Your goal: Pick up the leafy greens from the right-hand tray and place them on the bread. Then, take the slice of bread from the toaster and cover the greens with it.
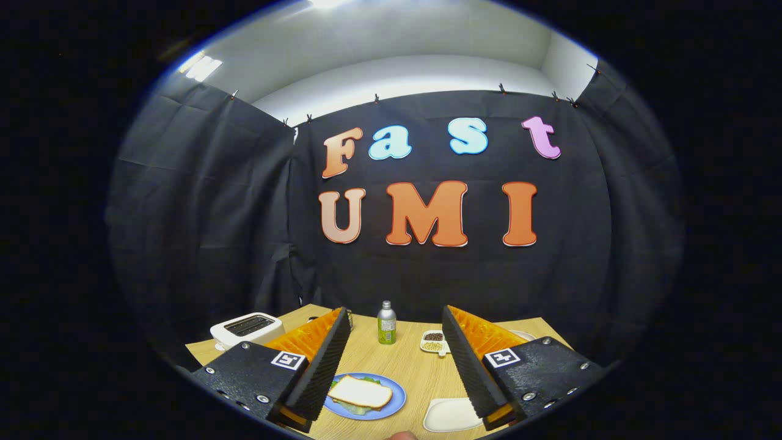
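Observation:
A blue plate point(394, 400) lies on the wooden table between my fingers, close to the left one. On it a slice of bread point(361, 392) covers leafy greens point(356, 408), whose edges peek out around the slice. A white toaster point(247, 329) stands at the back left, beyond my left finger. A white tray point(451, 414) sits by my right finger and looks bare. My gripper point(396, 330) hangs above the table, open, with nothing between its fingers.
A small green bottle point(386, 323) stands upright at the middle back of the table point(415, 366). A little white dish point(433, 343) holding dark and pale bits sits to its right. Another white plate edge point(524, 335) shows behind my right finger. A fingertip point(401, 436) shows at the near edge.

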{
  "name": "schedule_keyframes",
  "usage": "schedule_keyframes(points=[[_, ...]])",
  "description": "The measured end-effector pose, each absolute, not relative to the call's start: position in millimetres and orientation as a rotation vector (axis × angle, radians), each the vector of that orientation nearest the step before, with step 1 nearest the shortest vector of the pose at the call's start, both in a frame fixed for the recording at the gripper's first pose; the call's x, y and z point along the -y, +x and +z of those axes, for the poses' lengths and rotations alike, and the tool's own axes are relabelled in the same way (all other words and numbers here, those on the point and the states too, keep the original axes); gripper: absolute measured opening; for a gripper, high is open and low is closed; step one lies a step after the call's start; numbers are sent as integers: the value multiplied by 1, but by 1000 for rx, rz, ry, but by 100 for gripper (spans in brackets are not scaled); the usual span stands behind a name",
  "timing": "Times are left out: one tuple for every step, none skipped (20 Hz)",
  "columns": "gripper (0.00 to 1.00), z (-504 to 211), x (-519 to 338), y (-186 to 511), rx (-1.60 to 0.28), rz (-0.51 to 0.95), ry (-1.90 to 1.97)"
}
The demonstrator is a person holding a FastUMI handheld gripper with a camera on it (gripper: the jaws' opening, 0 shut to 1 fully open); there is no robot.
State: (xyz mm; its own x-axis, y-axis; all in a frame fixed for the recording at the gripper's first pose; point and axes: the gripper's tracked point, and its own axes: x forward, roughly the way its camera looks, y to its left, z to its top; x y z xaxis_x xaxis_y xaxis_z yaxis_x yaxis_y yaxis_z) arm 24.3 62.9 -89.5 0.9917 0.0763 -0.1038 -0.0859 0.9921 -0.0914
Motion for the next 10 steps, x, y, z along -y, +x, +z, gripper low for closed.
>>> schedule_keyframes(points=[[92, -84, -65, 22, -79, 84, -103], [92, -78, -65, 19, -58, 82, -109], [92, -73, -64, 18, -36, 72, -111], [92, -71, -61, 16, -28, 62, -112], [93, -71, -60, 13, -22, 57, -107], [93, -68, -59, 11, -15, 55, -100], [93, -65, -58, 10, -2, 54, -88], [93, -63, -57, 9, 12, 53, -76], [93, -64, -56, 9, 16, 49, -68], [93, -68, -55, 10, 8, 44, -68]])
